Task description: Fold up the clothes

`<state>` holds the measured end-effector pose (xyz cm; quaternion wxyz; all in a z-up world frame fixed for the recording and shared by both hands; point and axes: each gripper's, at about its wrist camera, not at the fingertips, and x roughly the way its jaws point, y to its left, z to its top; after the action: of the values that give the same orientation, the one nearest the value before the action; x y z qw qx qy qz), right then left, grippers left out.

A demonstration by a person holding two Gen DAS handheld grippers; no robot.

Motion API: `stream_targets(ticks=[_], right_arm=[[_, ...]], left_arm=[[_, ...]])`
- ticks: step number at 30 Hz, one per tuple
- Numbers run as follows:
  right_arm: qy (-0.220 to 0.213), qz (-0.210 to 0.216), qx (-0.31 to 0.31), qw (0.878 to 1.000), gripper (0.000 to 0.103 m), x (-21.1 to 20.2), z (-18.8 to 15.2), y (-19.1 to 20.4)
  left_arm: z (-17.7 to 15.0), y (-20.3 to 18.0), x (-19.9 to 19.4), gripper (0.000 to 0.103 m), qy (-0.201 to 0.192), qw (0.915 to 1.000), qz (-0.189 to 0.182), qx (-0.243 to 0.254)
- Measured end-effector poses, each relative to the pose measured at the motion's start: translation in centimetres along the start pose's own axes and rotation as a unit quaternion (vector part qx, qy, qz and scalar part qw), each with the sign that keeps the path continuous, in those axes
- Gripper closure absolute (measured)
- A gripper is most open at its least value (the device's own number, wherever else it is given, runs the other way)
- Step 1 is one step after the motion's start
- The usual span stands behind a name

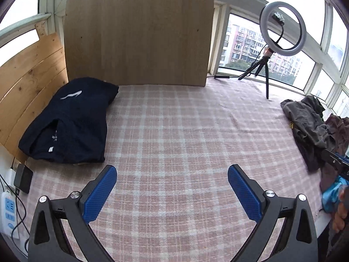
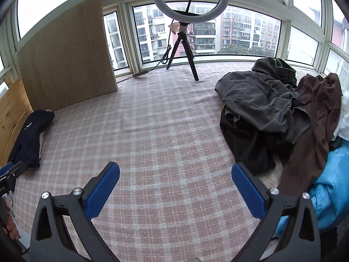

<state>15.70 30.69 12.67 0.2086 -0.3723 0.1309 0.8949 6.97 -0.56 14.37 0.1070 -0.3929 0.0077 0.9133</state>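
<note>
Hovering above the pink-and-white checked cloth point(image 1: 174, 131) that covers the work surface, the left gripper point(image 1: 172, 193) has its two black arms with blue textured pads point(image 1: 99, 193) spread wide, with nothing between them but bare cloth. The right gripper point(image 2: 175, 191) is spread just as wide over the same checked cloth point(image 2: 152, 131) and also holds nothing. A folded dark navy garment with a small white mark point(image 1: 69, 120) lies at the far left of the cloth, close against the pale pine plank wall point(image 1: 28, 83); in the right wrist view the same navy garment point(image 2: 30, 135) shows at the left edge. An unfolded heap of clothes sits on the right side: a crumpled grey garment point(image 2: 259, 100) on top of a black one point(image 2: 248, 144), a brown garment point(image 2: 314, 118) draped beside them, and a bright blue garment point(image 2: 331, 187) nearest the camera, just beside the right gripper's right finger. From the left wrist the grey garment point(image 1: 309, 120) appears at the far right, well apart from the left gripper. An upright light wooden board point(image 1: 139, 32) stands at the back of the cloth, and a ring light on a small black tripod point(image 2: 185, 21) stands before the windows. A white power strip point(image 1: 8, 214) and a black adapter point(image 1: 23, 178) lie at the left edge.
</note>
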Motion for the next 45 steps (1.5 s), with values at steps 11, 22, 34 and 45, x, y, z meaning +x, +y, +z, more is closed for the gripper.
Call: stream_targets(ticks=[11, 22, 34, 45], right_arm=[[-0.047, -0.079, 0.037, 0.995, 0.0, -7.8, -0.6, -0.5], [-0.071, -0.145, 0.049, 0.986, 0.0, -11.2, -0.8, -6.0], [-0.085, -0.119, -0.016, 0.989, 0.0, -5.5, 6.4, -15.9], [-0.017, -0.052, -0.041, 0.998, 0.0, 9.4, 15.7, -26.3]], left_arm=[[2.9, -2.8, -9.0, 0.001, -0.074, 0.9897, -0.085, 0.088], [3.1, -9.6, -9.5, 0.001, -0.074, 0.9765, -0.153, 0.133], [4.8, -18.8, -8.3, 0.001, -0.086, 0.982, -0.126, 0.112], [6.1, -25.3, -6.0, 0.001, -0.068, 0.9915, -0.052, 0.098]])
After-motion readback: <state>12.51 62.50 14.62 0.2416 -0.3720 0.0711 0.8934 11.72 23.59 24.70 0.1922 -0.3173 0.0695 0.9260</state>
